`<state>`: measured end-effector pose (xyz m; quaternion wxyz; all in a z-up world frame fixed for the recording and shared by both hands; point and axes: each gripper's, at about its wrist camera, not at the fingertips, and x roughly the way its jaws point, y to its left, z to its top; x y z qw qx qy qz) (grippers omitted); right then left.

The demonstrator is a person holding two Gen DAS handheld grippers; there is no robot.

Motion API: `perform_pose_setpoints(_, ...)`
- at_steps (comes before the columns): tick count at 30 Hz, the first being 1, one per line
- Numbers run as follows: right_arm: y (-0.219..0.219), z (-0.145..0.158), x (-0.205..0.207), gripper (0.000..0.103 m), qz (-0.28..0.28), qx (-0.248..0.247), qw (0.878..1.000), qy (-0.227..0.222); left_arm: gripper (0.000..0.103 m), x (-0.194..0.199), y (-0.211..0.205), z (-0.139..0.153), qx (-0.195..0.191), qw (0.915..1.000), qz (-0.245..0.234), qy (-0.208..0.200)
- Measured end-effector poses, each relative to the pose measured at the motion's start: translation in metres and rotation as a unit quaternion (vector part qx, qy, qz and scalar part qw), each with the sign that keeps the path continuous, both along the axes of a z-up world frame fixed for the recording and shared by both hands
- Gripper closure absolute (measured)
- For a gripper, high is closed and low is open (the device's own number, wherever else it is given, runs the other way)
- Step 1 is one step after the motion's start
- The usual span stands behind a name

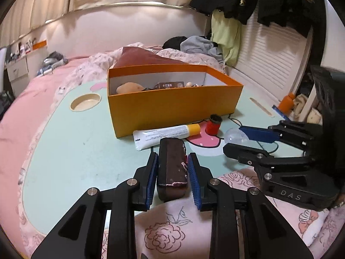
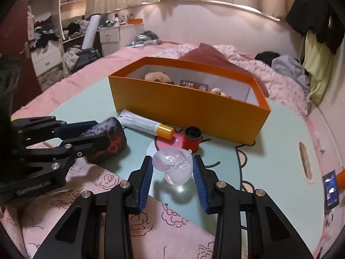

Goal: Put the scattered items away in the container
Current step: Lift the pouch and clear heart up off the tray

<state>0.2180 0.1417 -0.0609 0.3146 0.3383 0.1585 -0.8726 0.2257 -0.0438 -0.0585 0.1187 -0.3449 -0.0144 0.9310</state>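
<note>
Reading "DAS" – right claw [image 1: 248, 139] casing – nothing else

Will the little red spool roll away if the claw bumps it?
Probably not yet: the red spool stands on its flat end on the table. Knocked onto its round side, it would likely roll. It looks small, so probably light.

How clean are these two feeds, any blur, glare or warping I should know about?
Left wrist view: sharp, heavy fisheye bending at the edges, dark corners; orange box evenly lit. Right wrist view: same warping, slight smear on the dark case; the clear heart-shaped piece catches soft highlights, no harsh glare.
</note>
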Motion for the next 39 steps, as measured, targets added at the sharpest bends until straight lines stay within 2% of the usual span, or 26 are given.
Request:
perform_pose_setpoints(13, 0.007, -0.004, -0.002, 0.067, -0.006, -0.006, 1.000, -0.017, 0.071, -0.013, -0.003, -0.009, 0.004, 0.9990, 0.012, -0.043)
perform_pose_setpoints(17, 0.010, -0.006, -0.004, 0.067, -0.008, -0.009, 1.000, -0.022, 0.055, -0.022, -0.002, -0.014, -0.003, 0.9976, 0.019, -0.067)
perform_pose_setpoints(19, 0.010, -0.006, -0.004, 0.067, -0.008, -0.010, 1.000, -0.024, 0.054, -0.027, 0.000, -0.015, -0.003, 0.9972, 0.015, -0.074)
perform_pose_setpoints(22, 0.012, -0.007, -0.004, 0.067, -0.009, -0.012, 1.000, -0.026, 0.054, -0.030, 0.002, -0.016, 0.000, 0.9973, 0.008, -0.072)
perform_pose_setpoints(24, 0.013, -0.007, -0.004, 0.067, -0.009, -0.013, 0.999, -0.028, 0.072, -0.030, 0.002, -0.016, 0.003, 0.9975, 0.006, -0.071)
perform_pose_setpoints(28, 0.014, -0.007, -0.005, 0.067, -0.010, -0.016, 0.999, -0.030, 0.074, -0.027, -0.005, -0.015, 0.021, 0.9974, 0.006, -0.068)
perform_pose_setpoints(30, 0.015, -0.006, -0.005, 0.067, -0.012, -0.017, 0.999, -0.030, 0.074, -0.023, -0.010, -0.011, 0.032, 0.9978, 0.013, -0.056)
perform_pose_setpoints(35, 0.018, -0.005, -0.005, 0.067, -0.018, -0.022, 0.999, -0.025, 0.074, -0.003, -0.020, 0.010, 0.048, 0.9980, 0.040, 0.013)
perform_pose_setpoints(39, 0.021, -0.004, -0.005, 0.067, -0.023, -0.027, 0.999, -0.025, 0.074, 0.005, -0.017, 0.021, 0.043, 0.9973, 0.038, 0.045)
